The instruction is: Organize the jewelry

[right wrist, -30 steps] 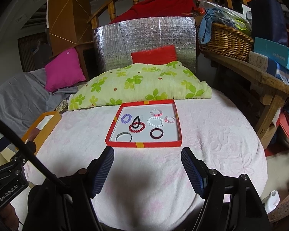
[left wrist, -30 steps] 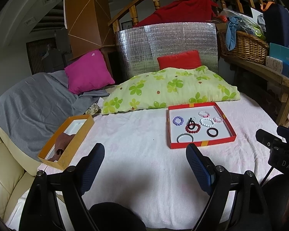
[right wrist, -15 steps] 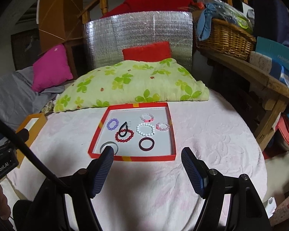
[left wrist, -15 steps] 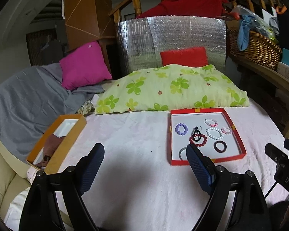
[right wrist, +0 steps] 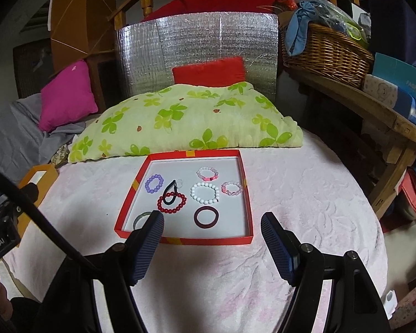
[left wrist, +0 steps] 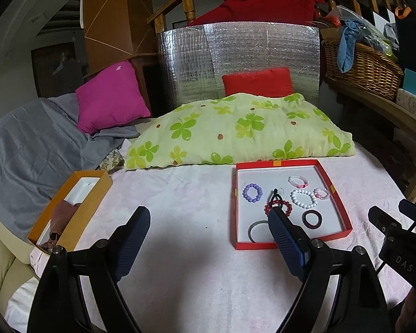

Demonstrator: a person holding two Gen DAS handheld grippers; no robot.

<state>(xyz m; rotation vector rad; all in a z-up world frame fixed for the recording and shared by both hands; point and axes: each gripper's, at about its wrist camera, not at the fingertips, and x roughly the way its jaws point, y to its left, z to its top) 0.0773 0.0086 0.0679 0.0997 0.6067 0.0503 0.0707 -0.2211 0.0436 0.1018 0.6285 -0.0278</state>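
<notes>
A red tray (right wrist: 249, 202) (left wrist: 344, 211) lies on the pink tablecloth and holds several bracelets: purple beads (right wrist: 154, 183), red beads (right wrist: 172, 202) with a black loop on them, white beads (right wrist: 205, 192), a dark maroon ring (right wrist: 206, 216), two pink ones and a grey-green bangle (right wrist: 140, 220). An orange box (left wrist: 77, 208) with a brown pouch stands at the left. My right gripper (right wrist: 212, 219) is open, just before the tray's near edge. My left gripper (left wrist: 208, 216) is open and empty, over the cloth left of the tray.
A green clover-print pillow (right wrist: 188, 122) lies right behind the tray. Grey blanket and magenta cushion (left wrist: 111, 97) sit at the left. A silver foil panel (left wrist: 235, 61) stands at the back. A wooden bench with a wicker basket (right wrist: 324, 52) and boxes runs along the right.
Both grippers have moved forward and lower toward the tray, which now looks larger. Both stay open and empty.
</notes>
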